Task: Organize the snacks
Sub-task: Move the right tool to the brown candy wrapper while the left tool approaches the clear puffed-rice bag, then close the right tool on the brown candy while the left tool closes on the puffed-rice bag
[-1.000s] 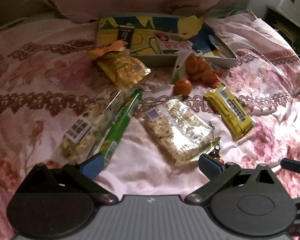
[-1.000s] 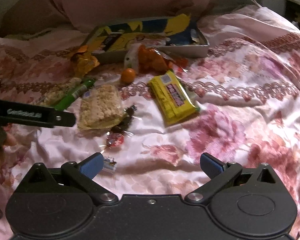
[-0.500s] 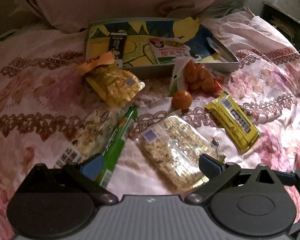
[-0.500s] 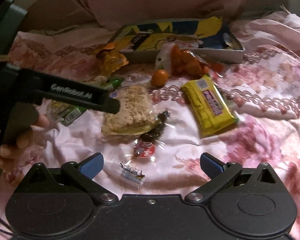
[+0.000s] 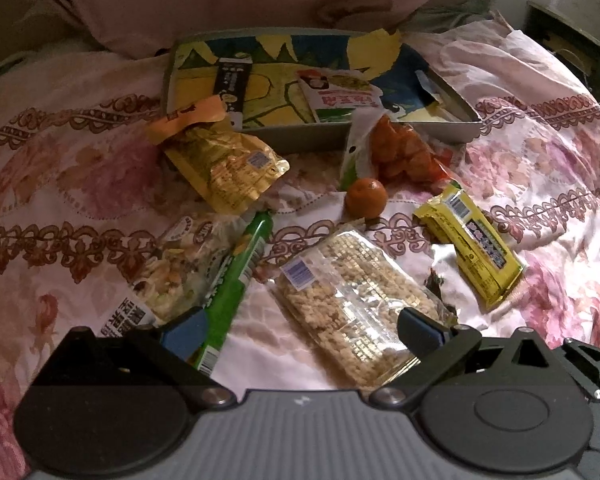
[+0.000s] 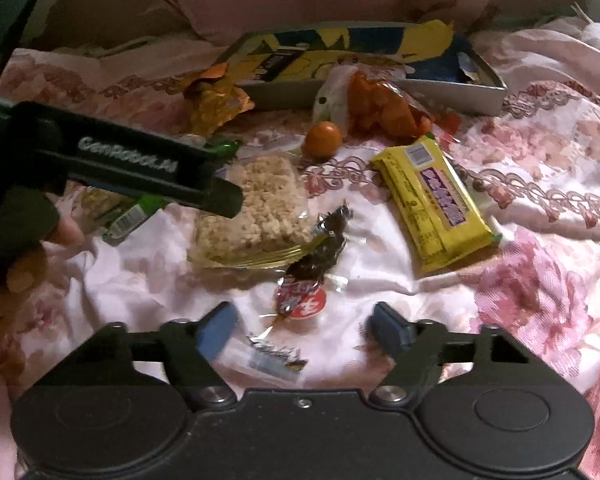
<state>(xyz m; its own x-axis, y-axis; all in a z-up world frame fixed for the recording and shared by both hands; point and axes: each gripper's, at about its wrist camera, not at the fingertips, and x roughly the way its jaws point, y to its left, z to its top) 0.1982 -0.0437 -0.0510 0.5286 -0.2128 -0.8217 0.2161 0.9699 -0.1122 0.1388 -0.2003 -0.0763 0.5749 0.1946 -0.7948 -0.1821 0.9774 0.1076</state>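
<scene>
My right gripper has dropped low, its fingers narrowing but still released around the small candy wrapper at lower centre. My left gripper hangs released over the rice-crisp pack. Snacks litter the floral bedspread; the tray waits at the upper centre, pillows beyond.

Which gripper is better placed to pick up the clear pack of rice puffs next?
Left, probably. The left gripper has open jaws right over the rice-puff pack. The right gripper, also open, frames the small candies instead.
</scene>
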